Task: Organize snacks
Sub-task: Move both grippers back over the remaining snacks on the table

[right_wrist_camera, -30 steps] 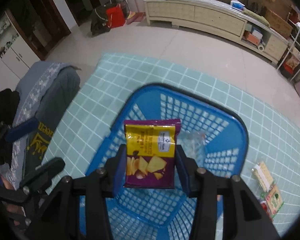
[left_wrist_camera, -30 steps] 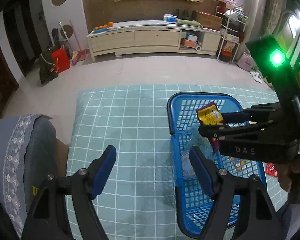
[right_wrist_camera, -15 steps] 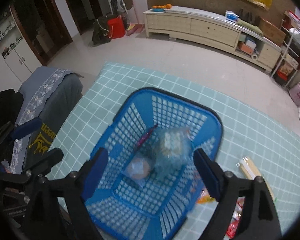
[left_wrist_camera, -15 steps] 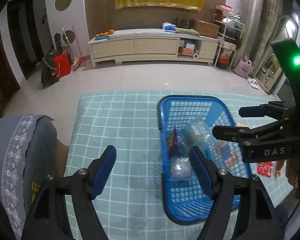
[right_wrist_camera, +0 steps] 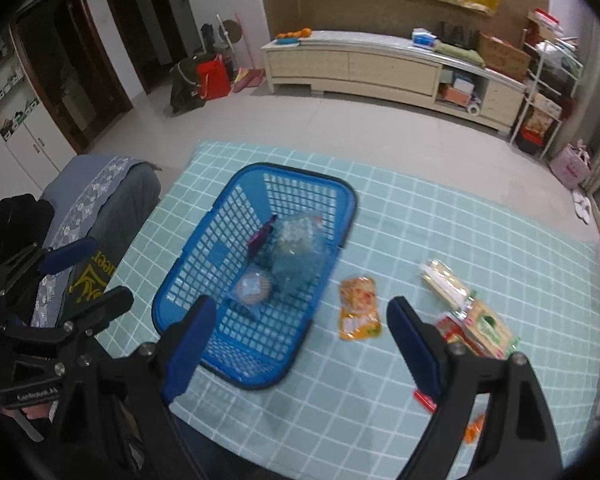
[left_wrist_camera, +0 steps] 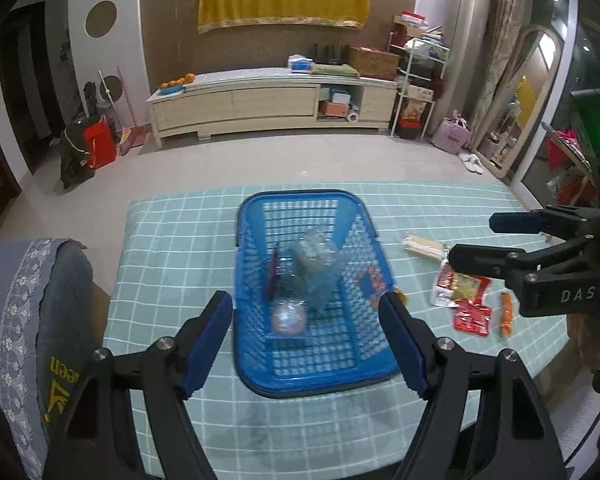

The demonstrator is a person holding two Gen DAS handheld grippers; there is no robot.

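Right of the basket (right_wrist_camera: 180,292), bare tablecloth (right_wrist_camera: 400,240) between scattered snack packets (right_wrist_camera: 359,308).

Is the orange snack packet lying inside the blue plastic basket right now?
No, the orange snack packet lies on the checked teal tablecloth, just outside the blue plastic mesh basket.

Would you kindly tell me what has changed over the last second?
The right claw has just been opening; it let go of the purple-and-yellow chip packet, which now stands on edge in the blue plastic basket, and pulled back. The left claw stayed open and empty.
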